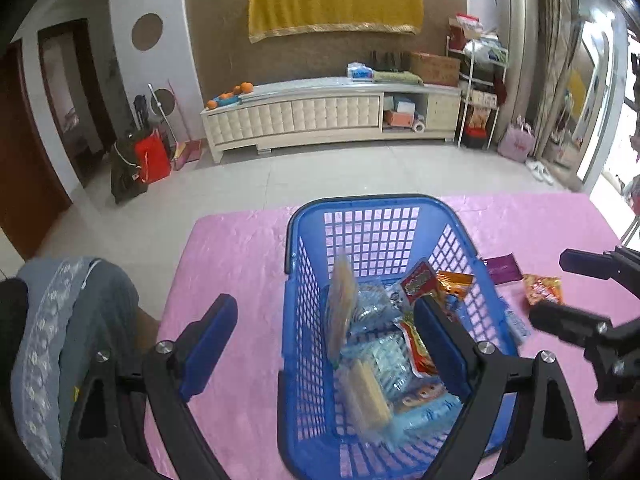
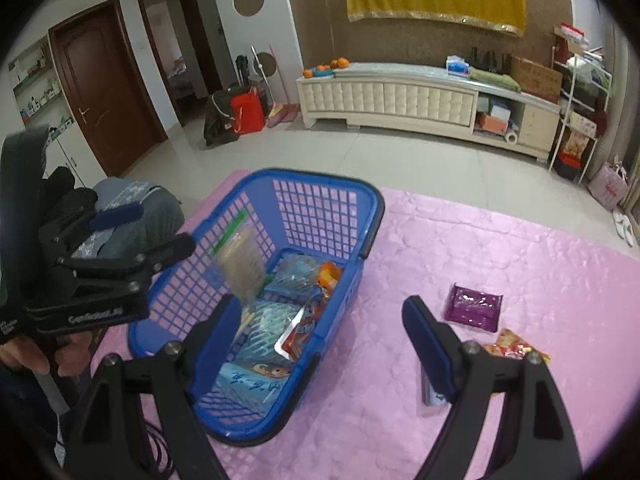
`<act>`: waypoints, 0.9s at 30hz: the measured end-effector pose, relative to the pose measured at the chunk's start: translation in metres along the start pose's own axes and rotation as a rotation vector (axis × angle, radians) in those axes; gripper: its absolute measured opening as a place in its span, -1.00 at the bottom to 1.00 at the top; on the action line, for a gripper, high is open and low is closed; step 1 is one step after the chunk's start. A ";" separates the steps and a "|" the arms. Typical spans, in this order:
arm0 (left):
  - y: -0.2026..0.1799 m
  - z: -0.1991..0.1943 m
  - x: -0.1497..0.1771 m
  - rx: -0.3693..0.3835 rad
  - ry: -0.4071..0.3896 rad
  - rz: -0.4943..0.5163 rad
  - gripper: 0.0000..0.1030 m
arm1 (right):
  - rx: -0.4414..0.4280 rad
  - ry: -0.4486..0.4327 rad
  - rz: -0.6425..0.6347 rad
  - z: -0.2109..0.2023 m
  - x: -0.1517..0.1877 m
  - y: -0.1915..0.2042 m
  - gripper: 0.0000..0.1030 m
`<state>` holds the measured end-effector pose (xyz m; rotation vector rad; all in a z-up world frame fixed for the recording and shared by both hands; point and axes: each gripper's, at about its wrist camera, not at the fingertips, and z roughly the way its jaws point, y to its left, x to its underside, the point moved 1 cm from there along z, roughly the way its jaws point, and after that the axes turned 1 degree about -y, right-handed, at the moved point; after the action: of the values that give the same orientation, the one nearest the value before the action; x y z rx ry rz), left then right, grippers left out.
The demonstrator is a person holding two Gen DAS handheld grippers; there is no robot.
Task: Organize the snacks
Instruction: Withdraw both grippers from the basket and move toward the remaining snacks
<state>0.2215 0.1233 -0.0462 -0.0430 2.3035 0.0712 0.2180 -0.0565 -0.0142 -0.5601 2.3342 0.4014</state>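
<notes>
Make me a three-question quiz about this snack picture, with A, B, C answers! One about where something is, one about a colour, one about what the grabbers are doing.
1. Where is the purple packet?
A. in the basket
B. on the pink cloth, beside the basket
C. on the floor

2. What colour is the basket?
A. blue
B. green
C. red

3. How are the jaws of the right gripper?
A. squeezing a packet
B. shut on nothing
C. open, holding nothing

Answers:
1 B, it lies flat on the pink cloth, outside the basket wall.
2 A, its rim and mesh sides are blue.
3 C, the blue pads stand wide apart with nothing gripped.
</notes>
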 end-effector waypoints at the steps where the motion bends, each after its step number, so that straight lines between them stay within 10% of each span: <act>1: 0.001 -0.005 0.002 0.006 -0.005 -0.014 0.72 | 0.003 -0.006 0.004 -0.007 0.000 0.001 0.67; 27: -0.096 -0.087 0.038 0.093 -0.060 0.058 0.72 | 0.066 -0.010 0.069 -0.098 0.061 -0.042 0.67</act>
<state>0.1363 0.0215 -0.0197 0.0728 2.2453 -0.0052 0.1432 -0.1516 0.0076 -0.4463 2.3531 0.3563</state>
